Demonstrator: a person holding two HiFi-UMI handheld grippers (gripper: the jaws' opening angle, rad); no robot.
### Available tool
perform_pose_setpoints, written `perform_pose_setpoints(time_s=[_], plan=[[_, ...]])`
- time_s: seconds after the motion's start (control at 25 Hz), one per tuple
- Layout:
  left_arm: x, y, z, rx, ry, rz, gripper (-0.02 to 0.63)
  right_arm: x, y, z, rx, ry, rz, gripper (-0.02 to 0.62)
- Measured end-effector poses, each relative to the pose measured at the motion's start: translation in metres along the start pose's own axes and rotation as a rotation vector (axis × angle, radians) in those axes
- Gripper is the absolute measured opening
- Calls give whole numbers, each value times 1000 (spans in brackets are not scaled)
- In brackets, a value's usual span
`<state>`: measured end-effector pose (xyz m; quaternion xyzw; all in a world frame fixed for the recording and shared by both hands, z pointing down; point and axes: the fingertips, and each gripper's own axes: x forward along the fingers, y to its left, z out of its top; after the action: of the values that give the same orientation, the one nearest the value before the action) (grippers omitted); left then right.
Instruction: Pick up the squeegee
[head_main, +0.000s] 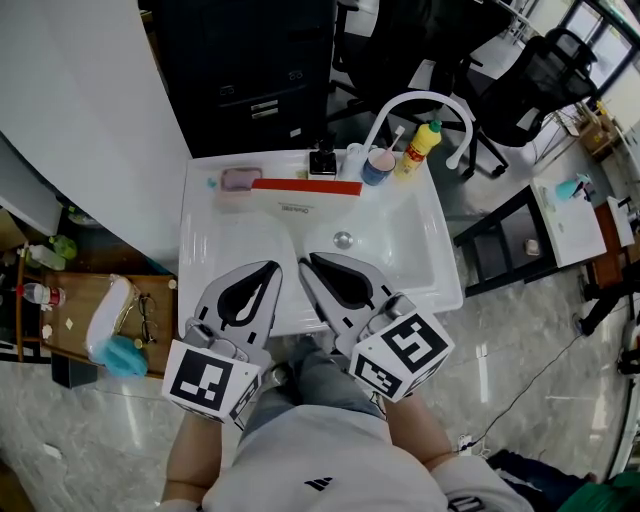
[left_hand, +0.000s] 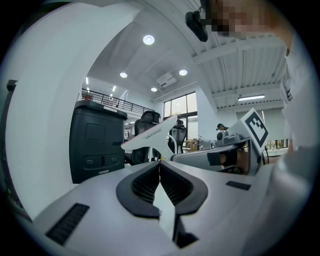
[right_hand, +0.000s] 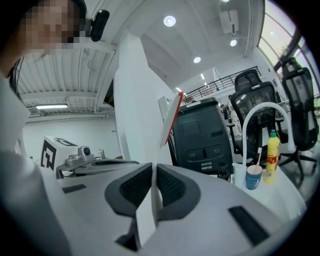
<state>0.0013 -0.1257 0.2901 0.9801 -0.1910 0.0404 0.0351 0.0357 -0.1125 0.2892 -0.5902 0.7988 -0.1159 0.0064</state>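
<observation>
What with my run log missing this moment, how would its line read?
right gripper: shut on squeegee | left gripper: shut, empty | squeegee: over sink

Round ceiling lights (right_hand: 169, 20) are glowing overhead and tall windows (left_hand: 181, 106) are letting in daylight. A black cabinet (head_main: 250, 70) is standing beside the white wall (head_main: 80, 130) – black office chairs (head_main: 535, 75) are sitting near it on the pale marble floor (head_main: 540, 350), and a low wooden table (head_main: 75, 296) is standing at the left.

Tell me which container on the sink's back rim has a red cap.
The yellow bottle, the rightmost one; the blue cup beside it has no cap and stands open.
</observation>
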Motion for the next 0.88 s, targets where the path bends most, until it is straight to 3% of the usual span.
perform_pose_setpoints(time_s=[0.88], plan=[[-12,1,5,6,-18,18,14,-1,12,4,-21,-14,17,37]])
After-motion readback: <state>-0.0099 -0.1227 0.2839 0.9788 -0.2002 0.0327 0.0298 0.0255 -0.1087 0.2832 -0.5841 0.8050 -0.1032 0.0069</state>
